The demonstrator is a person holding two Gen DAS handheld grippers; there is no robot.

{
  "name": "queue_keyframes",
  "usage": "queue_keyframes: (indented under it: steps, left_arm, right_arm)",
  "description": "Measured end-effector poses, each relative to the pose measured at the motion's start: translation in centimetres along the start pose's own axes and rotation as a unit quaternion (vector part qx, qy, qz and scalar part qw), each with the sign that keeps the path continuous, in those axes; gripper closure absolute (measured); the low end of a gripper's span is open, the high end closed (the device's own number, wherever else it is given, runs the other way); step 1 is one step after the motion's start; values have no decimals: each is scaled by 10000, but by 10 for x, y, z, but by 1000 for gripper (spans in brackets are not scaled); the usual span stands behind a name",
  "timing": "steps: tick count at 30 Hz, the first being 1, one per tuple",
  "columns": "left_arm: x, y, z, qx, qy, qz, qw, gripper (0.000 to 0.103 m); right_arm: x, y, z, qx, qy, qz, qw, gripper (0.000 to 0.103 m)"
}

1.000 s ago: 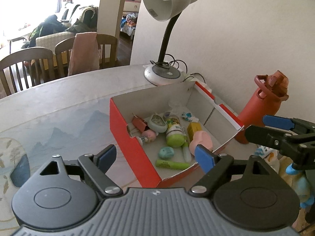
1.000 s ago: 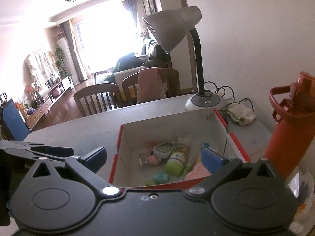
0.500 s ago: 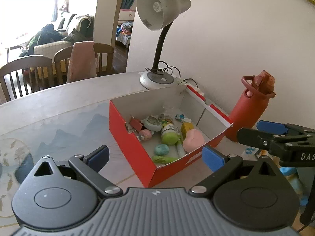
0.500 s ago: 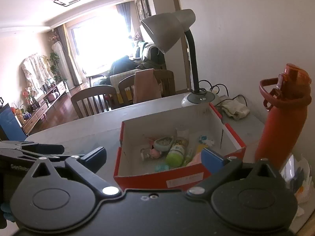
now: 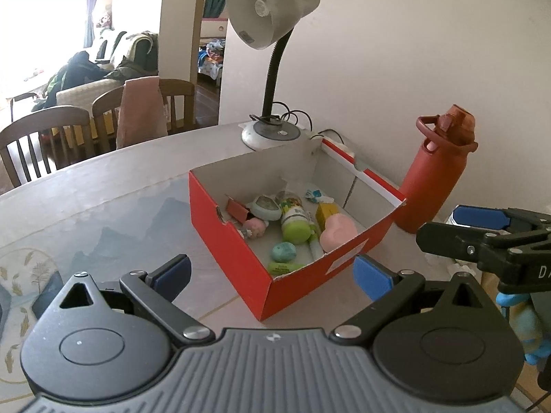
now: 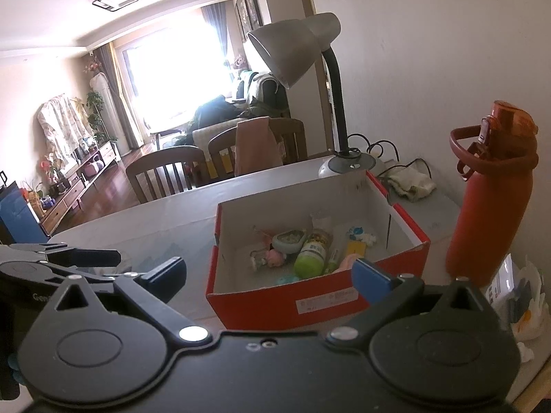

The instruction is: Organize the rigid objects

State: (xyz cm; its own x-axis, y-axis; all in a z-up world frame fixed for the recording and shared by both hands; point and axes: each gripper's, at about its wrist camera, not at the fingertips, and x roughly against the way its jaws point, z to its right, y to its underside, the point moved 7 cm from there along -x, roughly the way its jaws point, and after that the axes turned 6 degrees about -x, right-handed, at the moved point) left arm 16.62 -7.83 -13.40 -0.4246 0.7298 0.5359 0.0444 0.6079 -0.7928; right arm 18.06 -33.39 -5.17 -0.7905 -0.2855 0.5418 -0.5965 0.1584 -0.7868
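Note:
A red shoebox (image 5: 237, 258) (image 6: 275, 304) sits open on the table. It holds several small items: a green-capped bottle (image 5: 294, 223) (image 6: 311, 254), a pink heart-shaped piece (image 5: 337, 235), a teal egg (image 5: 284, 252), a yellow block (image 5: 325, 211) and a small red box (image 5: 236, 209). My left gripper (image 5: 272, 272) is open and empty, held back above the box's near corner. My right gripper (image 6: 267, 273) is open and empty, in front of the box's long side; it also shows at the right of the left wrist view (image 5: 478, 227).
A grey desk lamp (image 5: 272, 34) (image 6: 296, 48) stands behind the box by the wall. A red water bottle (image 5: 435, 175) (image 6: 489, 203) stands right of the box. A crumpled cloth (image 6: 411, 182) and cables lie behind. Packets (image 6: 520, 303) lie at the right. Wooden chairs (image 5: 44, 137) stand beyond the table.
Both grippers have pulled back and up from the box, so it looks smaller and farther. Both stayed open and empty. The box's contents have not moved.

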Motion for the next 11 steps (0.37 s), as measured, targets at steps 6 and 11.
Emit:
queue_keyframes:
  steps: [6, 11]
  left_arm:
    - [1, 1, 3, -74, -4, 5, 10000, 2]
    - [3, 2, 1, -67, -62, 17, 10000, 2]
  right_arm:
    - [2, 3, -1, -32, 11, -9, 10000, 1]
    - [4, 5, -2, -64, 33, -10, 10000, 1]
